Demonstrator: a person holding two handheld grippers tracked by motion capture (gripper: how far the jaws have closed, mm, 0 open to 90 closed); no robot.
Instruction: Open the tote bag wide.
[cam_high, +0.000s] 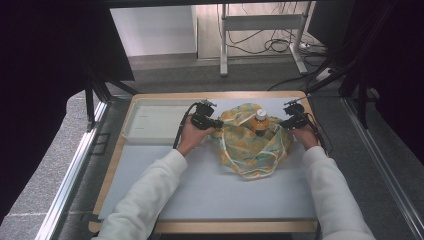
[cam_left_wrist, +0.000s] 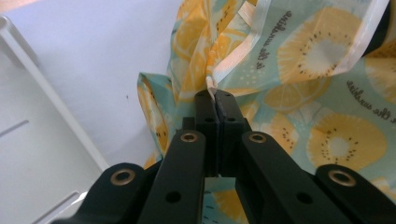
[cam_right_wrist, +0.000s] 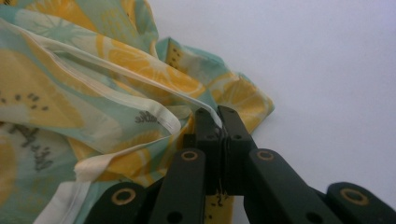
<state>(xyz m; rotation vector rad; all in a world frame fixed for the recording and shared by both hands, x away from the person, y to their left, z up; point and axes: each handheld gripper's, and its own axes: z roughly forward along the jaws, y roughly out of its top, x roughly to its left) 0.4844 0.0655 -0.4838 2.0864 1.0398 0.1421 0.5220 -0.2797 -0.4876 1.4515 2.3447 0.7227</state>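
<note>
Both tongs are clamped on the cloth bag (cam_high: 250, 142): left gripper (cam_high: 216, 122) and right gripper (cam_high: 283, 123) pinch opposite edges. Between them, a bottle (cam_high: 260, 120) stands inside.

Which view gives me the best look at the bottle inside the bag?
The high view: the bottle, white-capped, stands upright in the bag's open mouth, between the left hand-held gripper and the right hand-held gripper. The left and right gripper views give close-ups of printed fabric pinched in shut jaws.
</note>
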